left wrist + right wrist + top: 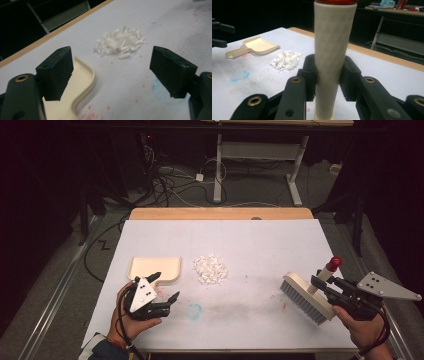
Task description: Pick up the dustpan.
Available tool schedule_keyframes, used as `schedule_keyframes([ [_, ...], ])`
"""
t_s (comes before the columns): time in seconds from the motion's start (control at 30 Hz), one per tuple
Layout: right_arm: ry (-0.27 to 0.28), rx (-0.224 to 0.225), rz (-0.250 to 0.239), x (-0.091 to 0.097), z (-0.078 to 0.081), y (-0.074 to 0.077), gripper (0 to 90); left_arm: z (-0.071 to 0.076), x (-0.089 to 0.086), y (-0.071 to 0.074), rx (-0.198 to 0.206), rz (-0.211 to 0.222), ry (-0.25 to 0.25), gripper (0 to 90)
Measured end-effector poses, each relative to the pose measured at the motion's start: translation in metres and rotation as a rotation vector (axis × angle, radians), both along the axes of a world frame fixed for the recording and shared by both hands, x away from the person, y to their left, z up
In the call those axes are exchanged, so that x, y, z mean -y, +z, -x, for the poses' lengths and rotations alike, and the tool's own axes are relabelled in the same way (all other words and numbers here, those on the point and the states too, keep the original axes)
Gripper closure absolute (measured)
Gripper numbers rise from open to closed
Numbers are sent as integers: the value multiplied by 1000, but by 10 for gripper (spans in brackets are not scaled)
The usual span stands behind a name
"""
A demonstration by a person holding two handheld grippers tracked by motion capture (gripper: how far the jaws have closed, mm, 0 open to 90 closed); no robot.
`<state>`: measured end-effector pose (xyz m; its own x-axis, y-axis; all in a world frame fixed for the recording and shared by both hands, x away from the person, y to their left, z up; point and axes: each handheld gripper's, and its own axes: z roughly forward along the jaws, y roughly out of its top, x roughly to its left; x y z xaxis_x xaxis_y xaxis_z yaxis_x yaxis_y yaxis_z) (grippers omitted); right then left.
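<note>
In the high view the right tool (320,279), at lower right, grips the brush (306,296) by its handle, and the white scraps (210,269) lie well to its left at mid-frame, beside the dustpan (154,269). The left gripper view shows the left tool (111,72) spread wide and empty over the pan's handle end, the scraps just beyond. In the right gripper view the handle stands upright between the pads, pile at left.

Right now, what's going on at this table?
A person is set up to sweep. The right claw is shut on the brush by its handle, bristles near the table's right edge. The left claw hangs open by the cream dustpan. The pile of white bits lies unswept beside the pan.
</note>
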<state>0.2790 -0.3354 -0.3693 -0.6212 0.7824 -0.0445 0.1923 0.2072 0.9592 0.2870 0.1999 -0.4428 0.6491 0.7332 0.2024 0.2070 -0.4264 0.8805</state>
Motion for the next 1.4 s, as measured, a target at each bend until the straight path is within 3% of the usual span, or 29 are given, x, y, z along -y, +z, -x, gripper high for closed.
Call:
schedule_keyframes([
  [0.13, -5, -2, 11, 0, -1, -1, 705, 4, -5, -3, -8, -28, 27, 185],
  [0.27, -6, 6, 24, -1, 0, 0, 705, 9, -9, -4, -6, -16, 36, 196],
  [0.43, -25, 39, 33, -1, 4, 3, 705, 14, -19, -6, -63, -3, 113, 212],
  [0.53, -30, 44, 28, 0, 4, 5, 705, 17, -23, -6, -91, -2, 131, 214],
  [0.57, -33, 39, 21, 0, 3, 5, 705, 17, -25, -7, -148, -10, 194, 214],
  [0.67, -39, 40, 30, -1, 0, 5, 705, 14, -24, -11, -285, -44, 284, 224],
  [0.73, -37, 35, 34, -2, -2, 5, 705, 10, -24, -15, -341, -49, 323, 233],
  [0.8, -34, 39, 40, -4, -4, 4, 705, 3, -26, -18, -397, -29, 357, 244],
  [0.87, -34, 33, 43, -4, -6, 3, 705, -8, -29, -23, -446, 19, 375, 258],
  [0.9, -35, 29, 41, -5, -7, 2, 705, -15, -28, -26, -473, 14, 388, 269],
  [0.93, -33, 25, 45, -5, -8, 2, 705, -15, -28, -26, -473, 14, 388, 272],
  [0.97, -34, 22, 41, -6, -8, 1, 705, -29, -27, -31, -497, -5, 406, 280],
  [1.03, -34, 23, 49, -6, -9, 1, 705, -41, -25, -35, -521, -7, 420, 310],
  [1.17, -33, 16, 51, -8, -9, 0, 704, -58, -17, -36, -525, -37, 424, 355],
  [1.27, -37, 15, 57, -8, -10, -1, 704, -68, -19, -36, -534, -28, 412, 374],
  [1.4, -35, 8, 53, -7, -10, -2, 704, -77, -24, -35, -534, -25, 413, 518],
])
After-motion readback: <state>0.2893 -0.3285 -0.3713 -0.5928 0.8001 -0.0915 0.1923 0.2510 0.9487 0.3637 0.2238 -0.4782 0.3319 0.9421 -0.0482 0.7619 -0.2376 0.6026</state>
